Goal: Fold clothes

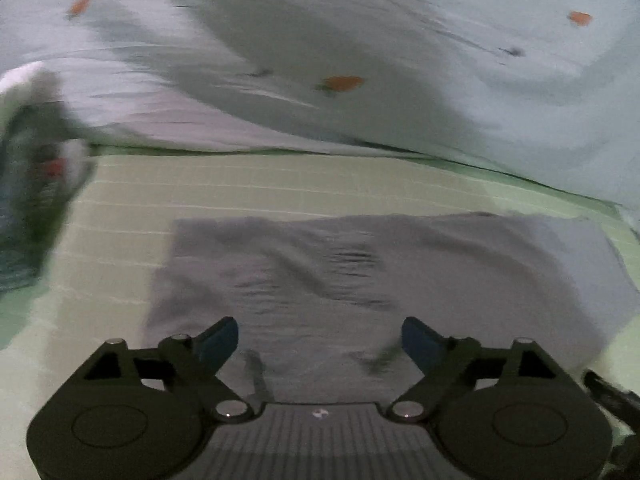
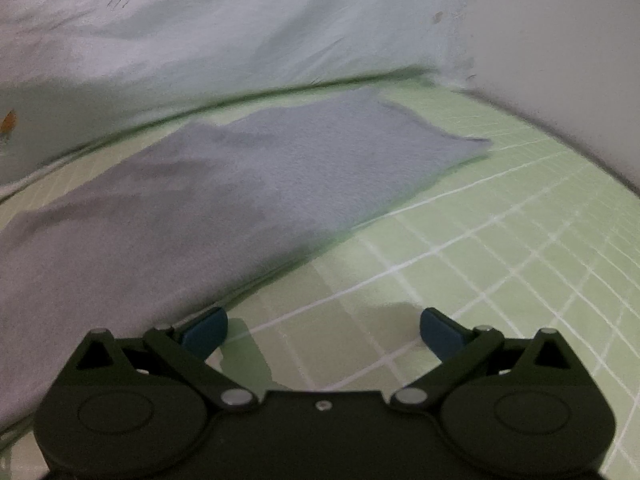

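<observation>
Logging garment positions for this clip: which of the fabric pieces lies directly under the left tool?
The plain grey folded cloth, flat on the green grid mat. The pale sheet with orange prints lies beyond it; the dark bundle sits far left.

A pale green mat (image 2: 460,280) ruled with a white grid covers the work surface. Along its far edge lies a light bluish-white sheet (image 1: 400,40), rumpled, printed with small orange shapes (image 1: 342,83) and a few dark marks. At the far right corner a plain whitish wall (image 2: 560,40) rises. The light is dim and soft, with faint shadows.
</observation>
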### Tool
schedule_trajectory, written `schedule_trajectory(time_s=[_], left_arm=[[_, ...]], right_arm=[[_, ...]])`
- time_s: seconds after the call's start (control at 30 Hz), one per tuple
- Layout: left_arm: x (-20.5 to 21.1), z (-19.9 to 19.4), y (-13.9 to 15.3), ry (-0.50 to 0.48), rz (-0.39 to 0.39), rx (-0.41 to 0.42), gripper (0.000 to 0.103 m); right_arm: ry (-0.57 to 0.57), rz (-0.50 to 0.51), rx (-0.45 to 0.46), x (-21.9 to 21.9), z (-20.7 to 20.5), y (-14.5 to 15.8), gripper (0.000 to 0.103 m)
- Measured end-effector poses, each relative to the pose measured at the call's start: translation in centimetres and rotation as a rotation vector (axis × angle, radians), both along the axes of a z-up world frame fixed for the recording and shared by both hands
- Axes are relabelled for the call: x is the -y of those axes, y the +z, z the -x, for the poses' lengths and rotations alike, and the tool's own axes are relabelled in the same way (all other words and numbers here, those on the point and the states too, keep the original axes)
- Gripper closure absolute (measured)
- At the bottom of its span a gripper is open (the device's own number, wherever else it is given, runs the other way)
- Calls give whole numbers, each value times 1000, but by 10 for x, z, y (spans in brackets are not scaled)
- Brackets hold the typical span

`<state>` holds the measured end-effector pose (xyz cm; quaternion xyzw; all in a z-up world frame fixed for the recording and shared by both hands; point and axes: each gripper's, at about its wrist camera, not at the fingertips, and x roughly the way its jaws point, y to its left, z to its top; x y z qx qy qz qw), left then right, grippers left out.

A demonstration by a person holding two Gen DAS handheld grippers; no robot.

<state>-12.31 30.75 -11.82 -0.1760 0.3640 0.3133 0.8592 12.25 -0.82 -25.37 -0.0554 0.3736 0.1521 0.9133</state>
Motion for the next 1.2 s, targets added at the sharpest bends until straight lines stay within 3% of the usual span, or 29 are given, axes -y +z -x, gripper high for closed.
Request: schedule_trajectory(time_s=[0.07, 0.2, 0.3, 0.43, 0.57, 0.7, 0.83, 0.87, 0.9, 0.93, 0.97, 1.1, 1.13, 1.2], left_arm=[[-12, 18, 1, 76, -15, -16, 8], [-45, 53, -10, 234, 15, -80, 7], [-57, 68, -22, 289, 53, -130, 7], [-65, 75, -35, 304, 88, -165, 7], [-72, 74, -47, 319, 124, -207, 7], [-83, 75, -56, 356, 158, -239, 6], [-90, 75, -63, 369, 189, -249, 3], [-91, 75, -64, 372, 191, -249, 2], [-91, 75, -65, 375, 192, -248, 2], [-92, 76, -65, 376, 193, -246, 2], [-92, 76, -65, 379, 194, -244, 2], [-93, 77, -61, 378, 189, -225, 2], [-93, 77, -60, 373, 182, -220, 2], [-93, 75, -58, 368, 171, -216, 2]], right_arm=[[48, -16, -35, -9, 1, 11, 0], [157, -53, 90, -41, 24, 46, 0], [295, -100, 110, -80, 39, 65, 0], [502, -202, 23, -141, 61, 71, 13], [684, -236, -44, -195, 89, 69, 27], [832, -247, -133, -240, 113, 60, 29], [913, -174, -163, -273, 128, 45, 29], [930, -162, -168, -280, 129, 42, 41], [940, -154, -178, -283, 128, 40, 67], [949, -147, -188, -287, 127, 39, 75], [959, -140, -198, -290, 126, 37, 91], [915, -164, -124, -278, 109, 52, 96], [889, -181, -103, -274, 103, 58, 102], [756, -212, -69, -262, 78, 68, 103]])
